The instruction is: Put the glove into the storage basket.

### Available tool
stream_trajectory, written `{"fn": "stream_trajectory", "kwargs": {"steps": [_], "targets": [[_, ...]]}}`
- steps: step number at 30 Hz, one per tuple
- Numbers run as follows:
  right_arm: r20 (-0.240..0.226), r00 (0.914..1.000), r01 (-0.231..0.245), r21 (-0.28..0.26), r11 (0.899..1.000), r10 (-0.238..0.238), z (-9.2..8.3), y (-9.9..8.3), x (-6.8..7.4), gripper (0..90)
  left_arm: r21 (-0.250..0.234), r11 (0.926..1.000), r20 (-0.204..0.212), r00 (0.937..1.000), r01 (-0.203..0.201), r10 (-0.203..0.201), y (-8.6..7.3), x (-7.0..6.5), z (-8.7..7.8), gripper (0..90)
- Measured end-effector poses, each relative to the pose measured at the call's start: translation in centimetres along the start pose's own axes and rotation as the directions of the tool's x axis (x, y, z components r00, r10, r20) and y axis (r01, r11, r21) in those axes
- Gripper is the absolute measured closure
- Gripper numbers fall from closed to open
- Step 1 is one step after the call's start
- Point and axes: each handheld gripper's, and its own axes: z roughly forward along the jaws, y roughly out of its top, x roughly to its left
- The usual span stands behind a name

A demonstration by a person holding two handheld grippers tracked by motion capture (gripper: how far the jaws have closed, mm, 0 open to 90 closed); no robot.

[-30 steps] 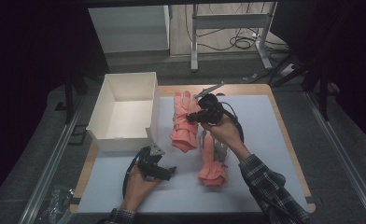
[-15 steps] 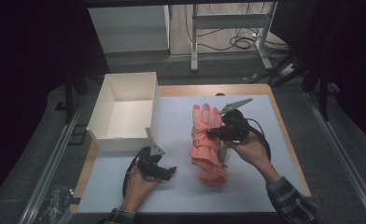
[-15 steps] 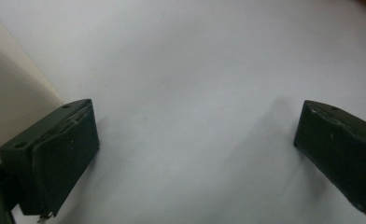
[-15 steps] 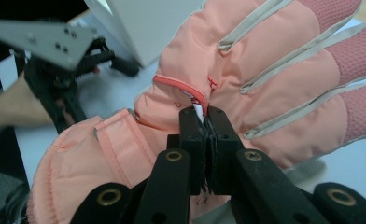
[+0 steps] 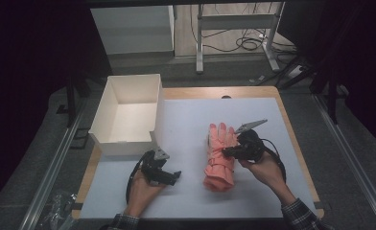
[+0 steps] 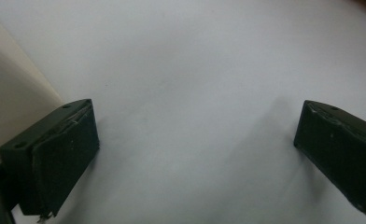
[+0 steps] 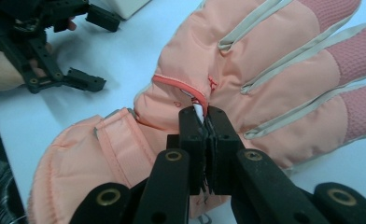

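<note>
A pink padded glove (image 5: 218, 165) with beige trim lies on the white table top (image 5: 272, 191), right of the middle, its fingers pointing away from the person. My right gripper (image 5: 227, 152) comes in from the glove's right side and is shut on a fold of fabric at the glove's (image 7: 274, 60) palm edge, as the right gripper (image 7: 203, 116) view shows. Whether a second glove lies under it I cannot tell. My left gripper (image 5: 176, 176) rests low over the table near the box's front corner, jaws wide apart, and the left gripper (image 6: 195, 154) view has bare table between them.
An open white box (image 5: 128, 143) stands at the left of the table; its wall (image 6: 3, 93) is beside my left jaw. The left gripper (image 7: 97, 51) and its hand lie beyond the glove's cuff. Cables and a metal frame are on the floor behind the table.
My right gripper has moved right and toward the person, bringing the pink glove from beside the box to the table's middle right. The left gripper has stayed put.
</note>
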Motion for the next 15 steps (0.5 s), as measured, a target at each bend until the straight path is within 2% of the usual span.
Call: {"fn": "stream_trajectory", "kwargs": {"steps": [2, 7, 11, 14, 15], "targets": [[0.022, 0.9998, -0.002, -0.001, 1.000, 0.002, 0.7, -0.4, -0.1, 85.5, 0.000, 1.0000, 0.000, 1.0000, 0.000, 0.000, 0.0, 0.0, 0.0, 0.0], [0.074, 0.9969, 0.027, 0.021, 0.999, -0.029, 2.0, -1.1, 0.5, 82.4, 0.002, 1.0000, 0.000, 1.0000, -0.002, 0.002, 0.0, 0.0, 0.0, 0.0], [0.081, 0.9961, 0.033, 0.013, 0.999, -0.034, 2.2, -1.3, 0.5, 78.9, 0.003, 1.0000, 0.000, 1.0000, -0.003, 0.003, 0.0, 0.0, 0.0, 0.0], [0.087, 0.9954, 0.040, 0.001, 0.999, -0.040, 1.8, -1.3, 0.6, 71.0, 0.001, 1.0000, -0.001, 1.0000, -0.001, 0.001, 0.0, 0.0, 0.0, 0.0], [0.087, 0.9954, 0.040, 0.001, 0.999, -0.040, 1.8, -1.3, 0.6, 71.0, 0.001, 1.0000, -0.001, 1.0000, -0.001, 0.001, 0.0, 0.0, 0.0, 0.0]]}}
